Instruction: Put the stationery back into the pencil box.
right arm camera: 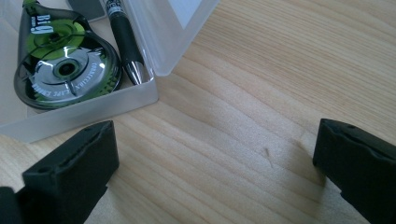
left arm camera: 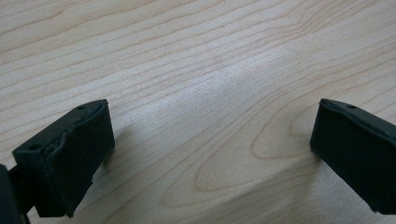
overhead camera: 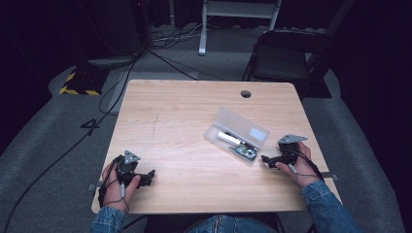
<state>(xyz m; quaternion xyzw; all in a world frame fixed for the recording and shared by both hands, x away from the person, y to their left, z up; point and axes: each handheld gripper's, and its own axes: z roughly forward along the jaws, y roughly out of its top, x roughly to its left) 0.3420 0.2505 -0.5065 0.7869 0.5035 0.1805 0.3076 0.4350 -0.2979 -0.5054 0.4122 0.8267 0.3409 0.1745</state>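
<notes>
A clear plastic pencil case (overhead camera: 237,135) lies open on the wooden table (overhead camera: 184,121), right of centre, its lid tipped back. Inside it I see a green correction-tape roller (right arm camera: 63,65), a black pen (right arm camera: 122,39) and a white item (overhead camera: 227,137). My right gripper (overhead camera: 265,159) rests on the table just right of the case, jaws wide apart with bare wood between them (right arm camera: 215,158). My left gripper (overhead camera: 150,175) lies near the front left edge, open too, with nothing but wood between its jaws (left arm camera: 210,149).
A round cable hole (overhead camera: 246,93) sits near the table's far edge. Beyond the table stand a dark folding chair (overhead camera: 284,58) and a white frame (overhead camera: 238,14). Cables (overhead camera: 121,82) run over the grey floor at the left.
</notes>
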